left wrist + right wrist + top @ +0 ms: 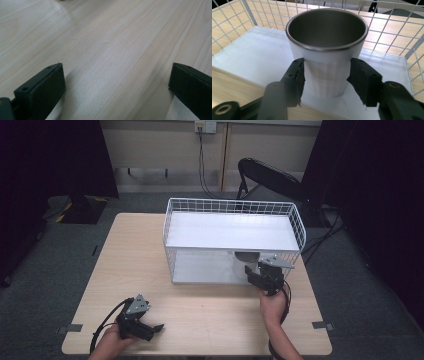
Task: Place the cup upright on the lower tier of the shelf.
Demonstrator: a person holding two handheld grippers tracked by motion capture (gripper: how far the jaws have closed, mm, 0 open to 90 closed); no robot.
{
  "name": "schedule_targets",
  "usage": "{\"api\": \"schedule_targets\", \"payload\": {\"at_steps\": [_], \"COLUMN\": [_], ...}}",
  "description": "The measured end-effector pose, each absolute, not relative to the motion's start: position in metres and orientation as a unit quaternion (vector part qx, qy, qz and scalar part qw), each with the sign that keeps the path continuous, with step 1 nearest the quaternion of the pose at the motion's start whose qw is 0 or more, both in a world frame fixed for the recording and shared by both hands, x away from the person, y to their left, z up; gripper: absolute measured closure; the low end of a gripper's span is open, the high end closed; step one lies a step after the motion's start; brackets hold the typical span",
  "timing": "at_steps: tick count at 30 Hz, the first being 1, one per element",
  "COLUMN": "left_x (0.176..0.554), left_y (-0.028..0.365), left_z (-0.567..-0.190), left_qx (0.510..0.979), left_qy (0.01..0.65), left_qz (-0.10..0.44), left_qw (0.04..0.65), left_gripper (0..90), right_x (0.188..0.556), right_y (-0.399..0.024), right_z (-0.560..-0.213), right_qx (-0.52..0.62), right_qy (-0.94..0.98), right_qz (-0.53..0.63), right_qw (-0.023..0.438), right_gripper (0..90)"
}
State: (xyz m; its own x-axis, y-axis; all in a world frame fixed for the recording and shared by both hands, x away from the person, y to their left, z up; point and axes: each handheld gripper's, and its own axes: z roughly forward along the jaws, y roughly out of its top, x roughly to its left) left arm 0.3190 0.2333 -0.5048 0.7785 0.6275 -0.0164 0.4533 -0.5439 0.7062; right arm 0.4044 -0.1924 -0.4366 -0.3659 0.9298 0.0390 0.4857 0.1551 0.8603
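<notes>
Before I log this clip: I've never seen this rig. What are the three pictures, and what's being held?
A person holds a two-jaw claw in each hand. The high view looks down on a wooden table bearing a white wire rack with two shelves. The other two views ride on the claws. The left claw is open over bare wood near the table's front edge. The right claw has its jaws around a white cup with a metal inside, standing on the rack's lower shelf; whether they press it is unclear.

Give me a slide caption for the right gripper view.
Right tool brackets a white cup standing upright on the lower shelf of a white wire rack.
</notes>
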Motion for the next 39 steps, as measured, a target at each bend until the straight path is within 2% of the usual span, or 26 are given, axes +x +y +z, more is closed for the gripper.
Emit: {"api": "schedule_targets", "payload": {"at_steps": [4,9,14,39], "left_x": [0.319,0.319,0.319,0.319], "left_y": [0.233,0.233,0.233,0.233], "left_z": [-0.505,-0.505,-0.505,-0.505], "left_qx": [0.870,0.870,0.870,0.870], "left_qy": [0.310,0.310,0.310,0.310], "left_qz": [0.120,0.120,0.120,0.120], "left_qw": [0.363,0.363,0.363,0.363], "left_gripper": [0.0,0.0,0.0,0.0], "right_x": [0.402,0.401,0.399,0.380], "right_y": [-0.196,-0.196,-0.195,-0.205], "right_z": [-0.435,-0.431,-0.430,-0.439], "right_qx": [0.489,0.481,0.473,0.440], "right_qy": [0.716,0.721,0.726,0.757], "right_qz": [0.424,0.427,0.430,0.431], "right_qw": [0.263,0.257,0.253,0.218], "right_gripper": [31.2,20.1,14.3,13.1]}}
